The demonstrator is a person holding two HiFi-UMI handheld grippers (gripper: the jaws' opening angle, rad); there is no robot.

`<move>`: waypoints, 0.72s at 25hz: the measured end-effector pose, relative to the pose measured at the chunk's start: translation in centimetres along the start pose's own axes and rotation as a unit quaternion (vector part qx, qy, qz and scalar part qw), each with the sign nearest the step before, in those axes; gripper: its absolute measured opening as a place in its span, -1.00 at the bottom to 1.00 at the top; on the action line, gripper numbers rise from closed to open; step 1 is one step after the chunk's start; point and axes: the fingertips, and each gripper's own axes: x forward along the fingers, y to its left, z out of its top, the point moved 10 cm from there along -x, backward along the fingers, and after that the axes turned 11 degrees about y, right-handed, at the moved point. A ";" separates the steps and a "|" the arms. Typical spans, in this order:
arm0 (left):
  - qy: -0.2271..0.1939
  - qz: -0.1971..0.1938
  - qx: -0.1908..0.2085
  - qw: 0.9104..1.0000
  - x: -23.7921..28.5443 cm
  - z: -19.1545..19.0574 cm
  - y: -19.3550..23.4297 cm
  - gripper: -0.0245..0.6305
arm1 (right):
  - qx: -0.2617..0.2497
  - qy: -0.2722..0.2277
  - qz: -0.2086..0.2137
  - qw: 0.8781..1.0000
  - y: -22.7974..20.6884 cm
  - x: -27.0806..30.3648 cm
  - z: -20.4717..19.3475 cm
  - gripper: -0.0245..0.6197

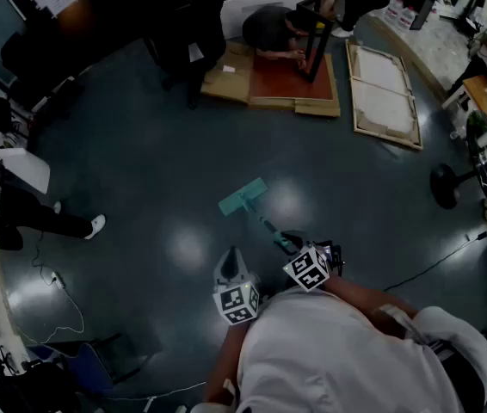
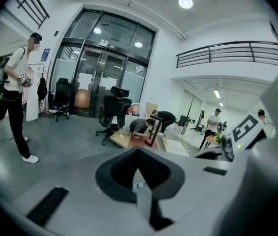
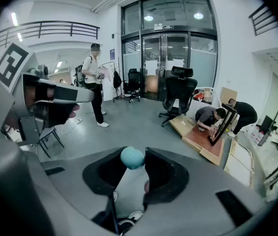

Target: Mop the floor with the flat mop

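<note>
Flat mop [image 1: 243, 198]: teal head flat on the dark floor [image 1: 140, 162], ahead of the person. The handle [image 1: 271, 228] slants back from it to the right gripper [image 1: 299, 246].

Right gripper view: jaws clamped on the handle just below its rounded teal end [image 3: 132, 157], which sticks up between the tips.

Left gripper [image 1: 231, 261]: beside the right one, clear of the mop. In its own view the jaw tips meet, with nothing gripped.

Beyond the mop, a person [image 1: 274, 28] crouches over a red board [image 1: 291, 74]. Another person [image 2: 17, 95] stands off to the left.
</note>
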 end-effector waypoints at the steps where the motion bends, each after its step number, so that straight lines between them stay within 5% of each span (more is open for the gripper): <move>1: 0.000 0.000 -0.001 1.000 0.0 0.0 0.0 -0.91 | -0.001 0.000 0.000 1.000 0.0 0.0 0.0 -0.57; 18: -0.001 0.005 -0.006 1.000 -0.2 0.0 0.2 -0.91 | 0.006 0.001 -0.006 1.000 -0.1 0.0 -0.1 -0.57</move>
